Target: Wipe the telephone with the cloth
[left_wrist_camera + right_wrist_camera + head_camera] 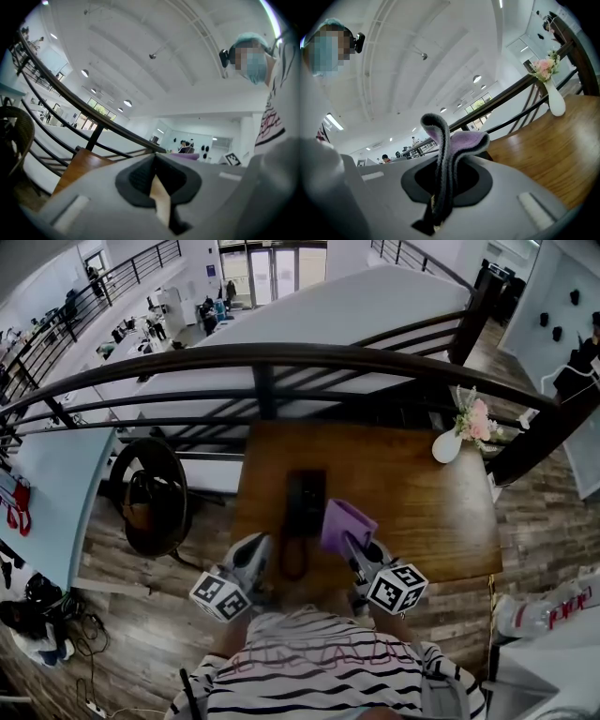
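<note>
Since the purple cloth [345, 523] must do the wiping, the right gripper [352, 542] clenches a fold of it just beside the black telephone [305, 504] lying on the wooden counter [422, 512]. The left gripper [256, 547], closed on nothing, sits at the telephone's other side, probably to steady it. No brand or writing is readable.

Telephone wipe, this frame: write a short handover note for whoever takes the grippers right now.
Left gripper: jaws together, nothing in them, low at the near edge of the wooden table, left of the telephone.
Right gripper: shut on the purple cloth, which sticks up out of the jaws.
Telephone: black, lying on the table between the two grippers. The cloth is at its right edge; contact unclear.
Done: cloth is in the gripper.
Left: bring the cloth onto the telephone and wipe. How much is already wiped cannot be told.
</note>
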Action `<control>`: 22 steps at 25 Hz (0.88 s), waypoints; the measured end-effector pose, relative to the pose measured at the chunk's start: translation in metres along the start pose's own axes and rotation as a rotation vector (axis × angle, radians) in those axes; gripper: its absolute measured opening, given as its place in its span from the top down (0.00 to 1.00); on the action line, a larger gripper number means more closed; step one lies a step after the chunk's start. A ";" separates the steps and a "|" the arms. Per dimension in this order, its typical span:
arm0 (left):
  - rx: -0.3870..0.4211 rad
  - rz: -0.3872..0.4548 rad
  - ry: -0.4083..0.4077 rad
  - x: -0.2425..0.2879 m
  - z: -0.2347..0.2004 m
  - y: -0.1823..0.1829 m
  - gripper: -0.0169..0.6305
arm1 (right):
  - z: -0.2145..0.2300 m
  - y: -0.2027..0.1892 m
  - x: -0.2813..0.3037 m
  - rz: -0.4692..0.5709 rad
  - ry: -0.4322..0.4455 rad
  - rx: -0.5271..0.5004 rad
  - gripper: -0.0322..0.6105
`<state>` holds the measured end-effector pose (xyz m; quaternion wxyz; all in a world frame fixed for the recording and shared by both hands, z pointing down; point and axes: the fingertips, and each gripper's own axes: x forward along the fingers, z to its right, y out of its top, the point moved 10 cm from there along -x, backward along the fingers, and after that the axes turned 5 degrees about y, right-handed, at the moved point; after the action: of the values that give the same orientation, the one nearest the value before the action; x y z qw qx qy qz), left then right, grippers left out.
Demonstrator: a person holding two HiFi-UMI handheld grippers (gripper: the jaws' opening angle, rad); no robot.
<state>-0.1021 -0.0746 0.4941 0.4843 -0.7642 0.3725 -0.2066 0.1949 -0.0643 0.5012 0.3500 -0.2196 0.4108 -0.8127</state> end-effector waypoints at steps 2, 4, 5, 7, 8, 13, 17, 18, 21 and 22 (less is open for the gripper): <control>0.000 0.000 0.003 -0.001 -0.001 0.001 0.97 | -0.001 0.000 0.001 0.000 0.000 -0.001 0.90; 0.001 0.001 0.005 -0.002 -0.003 0.001 0.97 | -0.001 0.000 0.003 -0.001 0.000 -0.001 0.90; 0.001 0.002 0.006 -0.001 -0.003 0.001 0.97 | 0.000 0.000 0.004 -0.002 0.001 -0.002 0.90; -0.001 0.005 0.008 -0.001 -0.004 0.001 0.97 | 0.001 0.000 0.006 -0.003 0.003 -0.003 0.90; -0.002 0.006 0.008 0.000 -0.005 0.001 0.97 | 0.001 0.001 0.006 -0.002 0.003 -0.003 0.90; -0.005 0.003 0.009 -0.001 -0.006 0.002 0.97 | 0.000 0.001 0.007 0.000 0.000 -0.002 0.90; -0.005 0.001 0.011 -0.002 -0.006 0.001 0.97 | 0.000 0.001 0.006 -0.003 -0.002 0.000 0.90; -0.006 -0.001 0.013 -0.001 -0.006 0.000 0.97 | 0.001 0.001 0.006 -0.003 -0.002 0.000 0.90; -0.005 -0.002 0.013 -0.001 -0.008 -0.001 0.97 | 0.002 0.000 0.008 -0.002 0.000 -0.002 0.90; -0.004 -0.001 0.011 -0.001 -0.009 -0.002 0.97 | 0.003 -0.001 0.008 -0.002 0.001 -0.002 0.90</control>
<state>-0.1080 -0.0783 0.4998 0.4807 -0.7642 0.3750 -0.2105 0.1910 -0.0718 0.5038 0.3489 -0.2200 0.4115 -0.8127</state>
